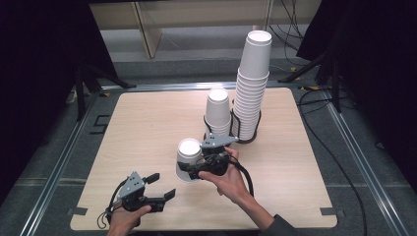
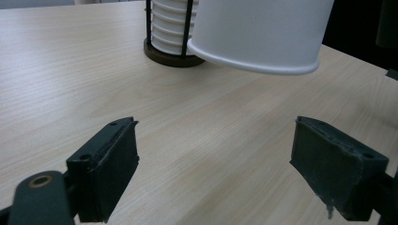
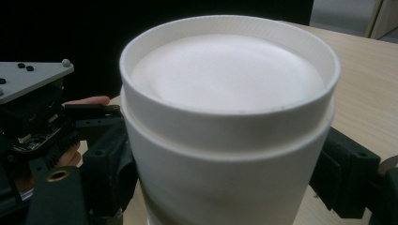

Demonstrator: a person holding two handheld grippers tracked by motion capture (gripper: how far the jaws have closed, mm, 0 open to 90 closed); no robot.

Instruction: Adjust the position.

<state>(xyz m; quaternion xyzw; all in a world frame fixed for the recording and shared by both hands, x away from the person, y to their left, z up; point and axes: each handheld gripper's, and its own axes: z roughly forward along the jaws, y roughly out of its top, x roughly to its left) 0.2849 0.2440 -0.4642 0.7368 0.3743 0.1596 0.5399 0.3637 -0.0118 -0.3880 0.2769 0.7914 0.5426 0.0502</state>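
The right tool (image 1: 189, 169) is clenched on an upside-down white paper cup (image 1: 187, 158), its 2 black jaws pressing the cup's sides from left and right, as the right gripper view shows. There the cup (image 3: 225, 140) looks like 2 cups nested together, with a second rim ringing the wall just below the closed base. In the left gripper view the cup's open rim (image 2: 253, 63) is tilted and clear of the counter (image 2: 94, 70).

Taking the black wire cup rack (image 1: 246, 135) as the landmark: the held cup is in front of the rack and to its left, nearer the person, hanging above the counter (image 1: 147, 123). The rack holds 2 columns of inverted white cups, a tall stack (image 1: 252, 83) on its right side and a short stack (image 1: 218, 112) on its left side.

The left tool (image 1: 162, 189) is released, its jaws spread apart with nothing between them. It sits farther in front of the rack and farther to its left than the held cup, close to the counter's near edge, with the left hand (image 1: 125, 219) gripping it from behind. The right hand (image 1: 228, 182) carries its tool from the rack's near side.
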